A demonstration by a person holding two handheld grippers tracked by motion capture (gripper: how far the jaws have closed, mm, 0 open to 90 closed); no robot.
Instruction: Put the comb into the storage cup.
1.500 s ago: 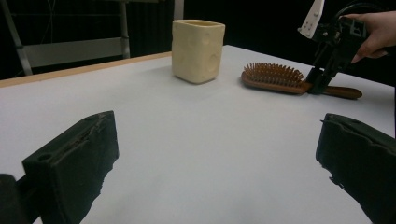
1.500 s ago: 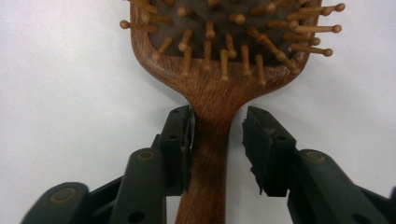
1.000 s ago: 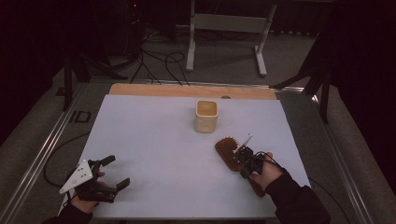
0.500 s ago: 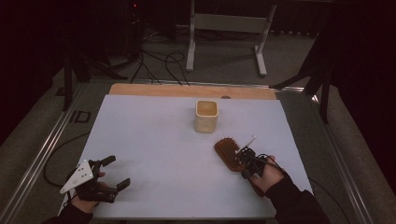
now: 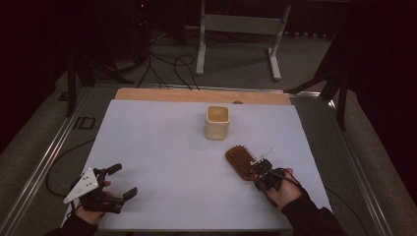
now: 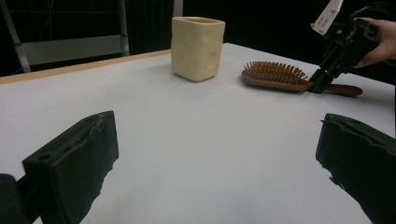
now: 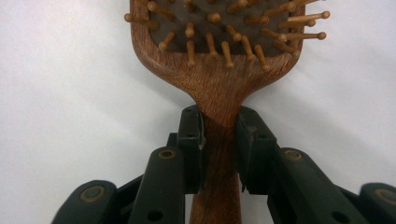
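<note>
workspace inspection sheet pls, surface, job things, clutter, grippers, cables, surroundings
surface: white table top, wooden strip along far edge.
job's things: wooden hairbrush lying flat, bristles up; cream cup upright, apart from it.
clutter: nothing seen.
grippers: right gripper closed on the hairbrush handle; left gripper open, holding nothing, near left corner.
cables: black cables on floor beyond table.
surroundings: dark room, metal frame stand behind.

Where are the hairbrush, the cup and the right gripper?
hairbrush (image 7: 219, 88): right gripper view, on the wooden neck below the bristles.
cup (image 5: 217, 129): high view, on its front wall.
right gripper (image 7: 220, 140): right gripper view, midway between its jaws, which clamp the brush handle.
</note>
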